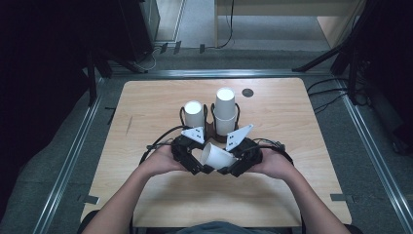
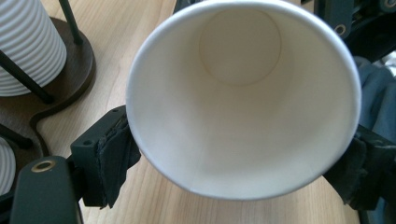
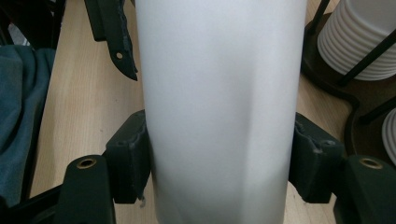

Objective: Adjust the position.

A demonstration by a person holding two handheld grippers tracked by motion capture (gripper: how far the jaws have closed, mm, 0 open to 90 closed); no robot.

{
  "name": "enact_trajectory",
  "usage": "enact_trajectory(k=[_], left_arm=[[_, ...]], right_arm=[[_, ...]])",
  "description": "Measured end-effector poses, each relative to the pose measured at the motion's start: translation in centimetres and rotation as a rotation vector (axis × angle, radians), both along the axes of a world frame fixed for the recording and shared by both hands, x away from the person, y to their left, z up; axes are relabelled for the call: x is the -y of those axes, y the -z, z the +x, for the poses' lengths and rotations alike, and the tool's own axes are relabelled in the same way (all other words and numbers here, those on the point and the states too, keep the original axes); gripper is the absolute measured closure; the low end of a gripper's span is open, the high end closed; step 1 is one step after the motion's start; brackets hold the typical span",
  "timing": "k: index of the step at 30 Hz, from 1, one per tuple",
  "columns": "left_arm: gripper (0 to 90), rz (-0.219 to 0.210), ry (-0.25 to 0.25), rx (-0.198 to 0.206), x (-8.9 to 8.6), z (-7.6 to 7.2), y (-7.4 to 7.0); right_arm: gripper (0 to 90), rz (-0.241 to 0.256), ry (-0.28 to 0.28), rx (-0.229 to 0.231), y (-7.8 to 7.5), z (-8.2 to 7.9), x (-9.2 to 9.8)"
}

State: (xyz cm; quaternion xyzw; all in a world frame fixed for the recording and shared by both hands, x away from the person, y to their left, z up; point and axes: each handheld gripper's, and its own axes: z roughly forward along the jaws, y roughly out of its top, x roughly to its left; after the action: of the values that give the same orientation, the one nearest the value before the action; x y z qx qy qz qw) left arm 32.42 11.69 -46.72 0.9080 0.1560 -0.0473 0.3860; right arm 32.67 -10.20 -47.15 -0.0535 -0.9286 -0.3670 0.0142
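Left gripper [image 1: 195, 163], held over the near-centre of the table [image 1: 146, 97], with its jaws closed against the rim end of a white paper cup [image 1: 216, 157]; the cup lies on its side between the two tools, mouth toward the left gripper view, where its interior [image 2: 243, 107] shows empty and dry; judged light, thin-walled and easily crushed, so best gripped gently near the stiffer rolled rim or the base, not mid-wall; right gripper [image 1: 233, 168] clamped on the cup's outer wall [image 3: 219, 107], pads [image 3: 128, 158] pressing both sides; behind, a dark wire cup rack [image 1: 213, 131] holding two inverted stacks of ribbed cups, the left stack [image 1: 194, 113] shorter, the right stack [image 1: 225, 111] taller; contents of the stacks cannot be told.
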Motion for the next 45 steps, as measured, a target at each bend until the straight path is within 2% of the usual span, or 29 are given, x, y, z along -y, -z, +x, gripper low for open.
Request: enact_trajectory(k=[4,8,10,14,16,19,21,22,24,28,32,38,41,45], left_arm=[[13.6,-0.044,-0.014,-0.014,-0.1,0.1,-0.1],[14.2,-0.105,-0.03,-0.053,-0.2,0.3,-0.2],[18.7,-0.121,-0.029,-0.062,-0.3,0.3,-0.2],[22.6,-0.124,-0.025,-0.077,-0.4,0.4,-0.3],[24.1,-0.115,-0.019,-0.085,-0.5,0.5,-0.3],[25.1,-0.091,-0.013,-0.077,-0.4,0.4,-0.5],[25.3,-0.081,-0.01,-0.073,-0.5,0.4,-0.6],[25.3,-0.074,-0.008,-0.066,-0.7,0.3,-0.7],[25.3,-0.078,-0.012,-0.073,-0.8,0.3,-0.9],[25.3,-0.029,-0.01,-0.039,-0.7,0.2,-1.7],[25.1,0.074,-0.01,0.003,-0.2,0.2,-2.3],[25.1,0.16,0.023,0.051,0.8,0.1,-3.4],[25.1,0.202,0.033,0.059,1.0,0.3,-3.4],[25.1,0.236,0.036,0.059,1.1,0.3,-3.2]], right_arm=[[32.4,0.012,-0.001,0.0,-0.1,0.0,0.0],[32.4,0.024,-0.009,-0.001,-0.2,-0.1,-0.1],[32.5,0.035,-0.012,0.002,-0.3,-0.1,-0.2],[33.0,0.042,-0.008,-0.001,-0.3,0.0,-0.1],[33.1,0.038,-0.008,-0.005,-0.4,-0.1,-0.1],[32.3,0.029,-0.004,-0.017,-0.3,-0.1,-0.2],[30.6,0.022,-0.006,-0.015,-0.3,-0.1,-0.3],[25.6,0.015,0.007,-0.01,-0.3,-0.2,-0.2],[24.5,0.016,0.016,-0.029,-0.4,0.0,-0.1],[24.2,0.023,0.025,-0.044,-0.5,0.1,0.2],[23.5,0.011,0.031,-0.049,-0.3,0.2,0.2],[23.3,0.008,0.037,-0.05,-0.2,0.4,0.3],[23.3,0.011,0.033,-0.043,-0.2,0.3,0.2],[23.3,0.004,0.031,-0.041,-0.1,0.3,0.1]])
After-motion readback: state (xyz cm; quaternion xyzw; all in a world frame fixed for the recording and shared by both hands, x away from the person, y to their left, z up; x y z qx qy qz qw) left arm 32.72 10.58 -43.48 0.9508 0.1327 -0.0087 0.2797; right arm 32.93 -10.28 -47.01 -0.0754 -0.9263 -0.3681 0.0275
